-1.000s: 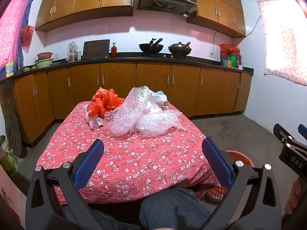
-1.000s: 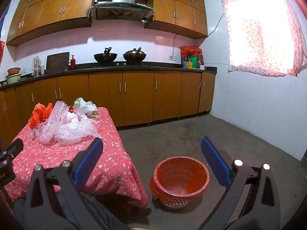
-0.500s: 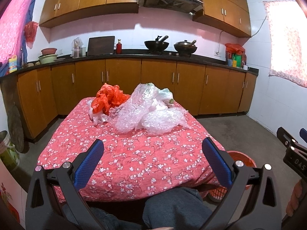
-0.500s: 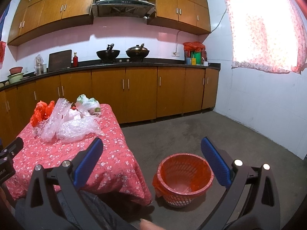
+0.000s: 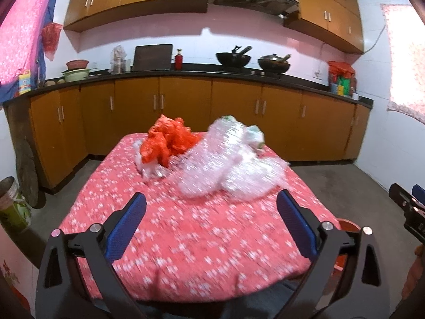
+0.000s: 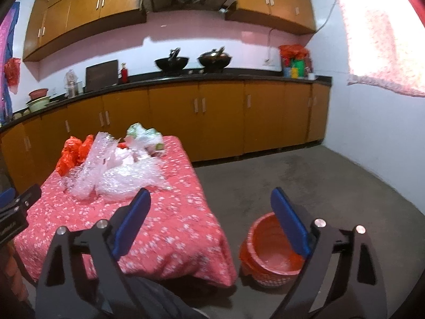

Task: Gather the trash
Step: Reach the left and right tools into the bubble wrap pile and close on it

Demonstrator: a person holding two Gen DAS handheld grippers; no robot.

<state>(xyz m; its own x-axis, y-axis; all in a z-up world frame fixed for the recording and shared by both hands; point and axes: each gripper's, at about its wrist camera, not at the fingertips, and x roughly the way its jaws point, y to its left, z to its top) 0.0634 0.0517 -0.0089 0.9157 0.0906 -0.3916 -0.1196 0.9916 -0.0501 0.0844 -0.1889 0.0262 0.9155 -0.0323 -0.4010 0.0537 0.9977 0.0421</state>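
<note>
Compared with a second ago, both views have swung and blurred: the heap of trash sits closer and larger ahead of the left hand-held gripper [image 5: 211, 212], and the red basket [image 6: 268, 255] has slid under the right-hand finger of the right hand-held gripper [image 6: 209, 215] instead of showing whole between its fingers.

The left hand-held gripper stands wide open with nothing between its blue pads [image 5: 124, 228], hovering over the near part of the counter [image 5: 186, 239], which is covered in a red flowered cloth. The right hand-held gripper is also spread wide, its jaws just starting to close, with nothing between them.

The left wrist view shows the heap head-on, beyond the fingertips and well apart from them: a crumpled orange plastic bag [image 5: 167, 143] to the left, touching a big mound of clear bubble wrap [image 5: 217, 170] straight ahead, with a small white and green wrapper [image 5: 253, 135] at the far right of it. Only a sliver of the basket rim shows there, past the counter's right corner. The right wrist view gives the basket plainly, on the floor [image 6: 305, 180] just beside the counter, lined with a red bag, its inside looking bare; there the heap lies ahead and to the left of the left finger.
</note>
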